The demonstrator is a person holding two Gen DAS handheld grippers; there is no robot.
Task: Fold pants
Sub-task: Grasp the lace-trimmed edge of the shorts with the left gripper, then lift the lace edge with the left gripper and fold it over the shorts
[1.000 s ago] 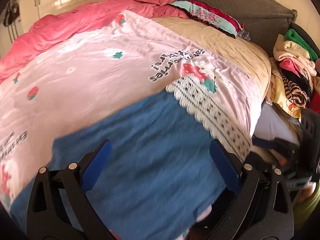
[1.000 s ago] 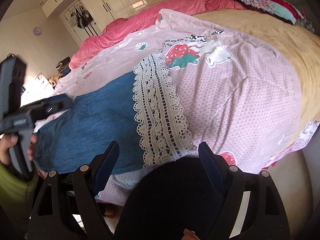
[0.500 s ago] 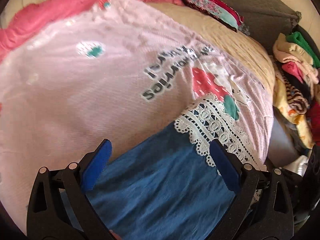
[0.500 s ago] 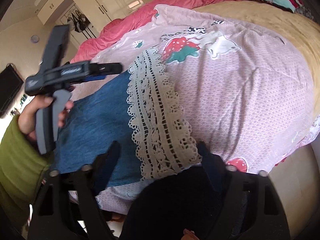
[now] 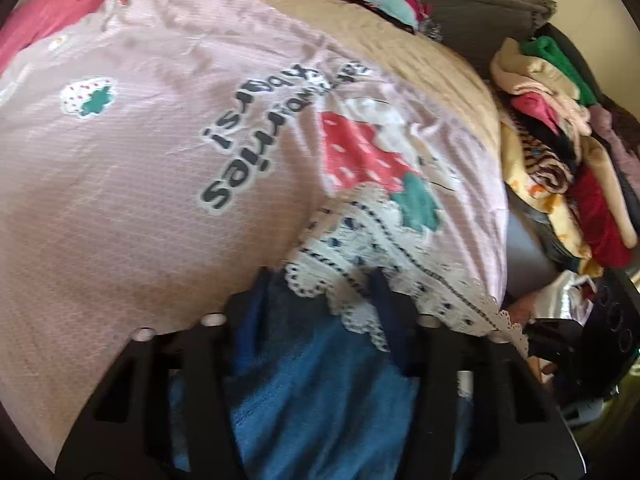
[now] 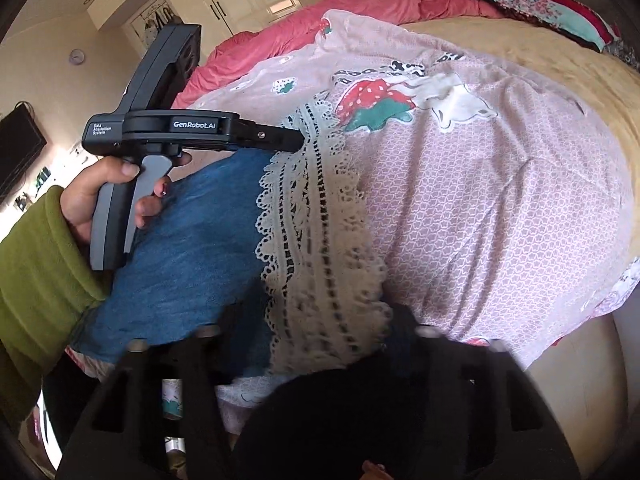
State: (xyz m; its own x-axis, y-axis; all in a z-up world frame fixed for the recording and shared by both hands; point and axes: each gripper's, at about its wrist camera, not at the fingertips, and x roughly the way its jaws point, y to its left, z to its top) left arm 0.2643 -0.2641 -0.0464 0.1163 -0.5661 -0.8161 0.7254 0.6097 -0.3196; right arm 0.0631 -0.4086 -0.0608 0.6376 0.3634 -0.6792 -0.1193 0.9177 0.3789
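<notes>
Blue denim pants (image 5: 320,392) with a white lace hem (image 6: 316,240) lie on the pink strawberry blanket (image 5: 140,200). Left gripper (image 5: 320,312) and right gripper (image 6: 316,320) are both closing over that hem. The cloth looks soft and limp; grasp the lace corners.

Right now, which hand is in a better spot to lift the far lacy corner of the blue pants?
Probably left: the left gripper is closing at the far end of the lace hem. The right gripper is closing at the near end.
</notes>
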